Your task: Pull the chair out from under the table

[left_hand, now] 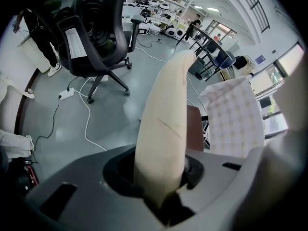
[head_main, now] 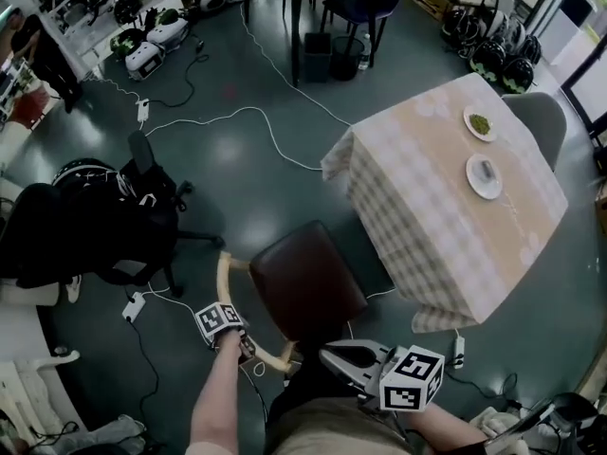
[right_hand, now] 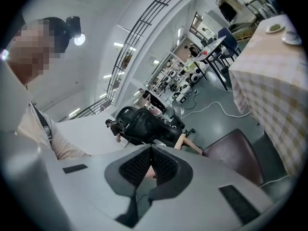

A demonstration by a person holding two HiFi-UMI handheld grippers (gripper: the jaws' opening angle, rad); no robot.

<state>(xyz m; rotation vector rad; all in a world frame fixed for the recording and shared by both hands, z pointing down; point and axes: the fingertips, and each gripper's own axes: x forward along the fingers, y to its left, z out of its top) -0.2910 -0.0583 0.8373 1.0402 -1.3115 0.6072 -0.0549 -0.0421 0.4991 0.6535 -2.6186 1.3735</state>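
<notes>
The chair has a dark brown seat (head_main: 305, 278) and a curved pale wooden backrest (head_main: 225, 278). It stands clear of the table with the checked cloth (head_main: 417, 159), its seat just off the table's near corner. My left gripper (head_main: 245, 346) points steeply down and is shut on the backrest rail near its lower end. The left gripper view shows that rail (left_hand: 166, 124) running up between the jaws of the left gripper (left_hand: 161, 177). My right gripper (head_main: 327, 354) hangs beside the chair's near edge, jaws shut on nothing. In its own view the right gripper (right_hand: 151, 163) faces the seat (right_hand: 236, 153).
A black office chair (head_main: 114, 216) stands left of the wooden chair. White cables (head_main: 256, 112) and a power strip (head_main: 133, 306) lie on the floor. Two plates (head_main: 484, 176) sit on the table, and a grey chair (head_main: 541, 117) stands at its far side.
</notes>
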